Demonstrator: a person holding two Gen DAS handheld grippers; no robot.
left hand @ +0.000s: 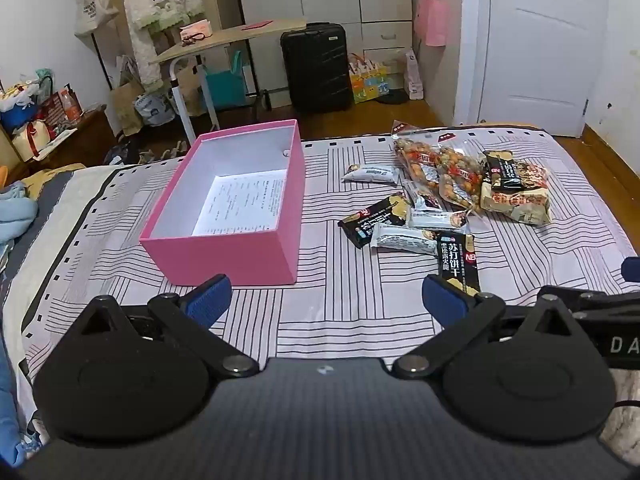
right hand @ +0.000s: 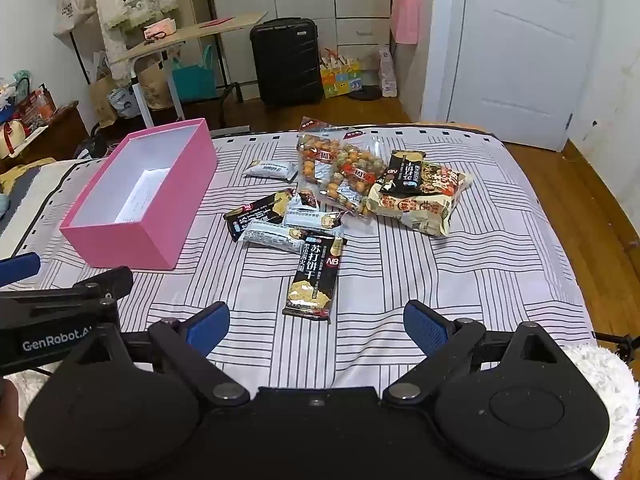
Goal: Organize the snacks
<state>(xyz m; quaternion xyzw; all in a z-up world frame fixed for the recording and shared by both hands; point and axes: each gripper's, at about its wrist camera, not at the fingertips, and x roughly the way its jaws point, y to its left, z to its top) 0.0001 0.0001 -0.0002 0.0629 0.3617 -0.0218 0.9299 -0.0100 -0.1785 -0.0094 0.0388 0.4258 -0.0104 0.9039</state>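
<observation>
An open pink box (left hand: 224, 256) with a printed sheet inside sits on the striped bed; it also shows in the right wrist view (right hand: 132, 240). A pile of snack packets lies to its right: black cracker packs (left hand: 458, 262) (right hand: 314, 278), white bars (left hand: 404, 238) (right hand: 272, 236), two clear bags of coated nuts (left hand: 436, 168) (right hand: 340, 172) and a beige bag (left hand: 516, 200) (right hand: 420, 204). My left gripper (left hand: 326, 300) is open and empty, low over the bed in front of the box. My right gripper (right hand: 316, 326) is open and empty, just short of the nearest black cracker pack.
The bed's far edge (right hand: 360, 128) meets a wood floor. Beyond it stand a black suitcase (left hand: 316, 68), a small rolling table (left hand: 224, 40), bags and a white door (left hand: 540, 40). The other gripper's body shows at each view's side (right hand: 52, 320).
</observation>
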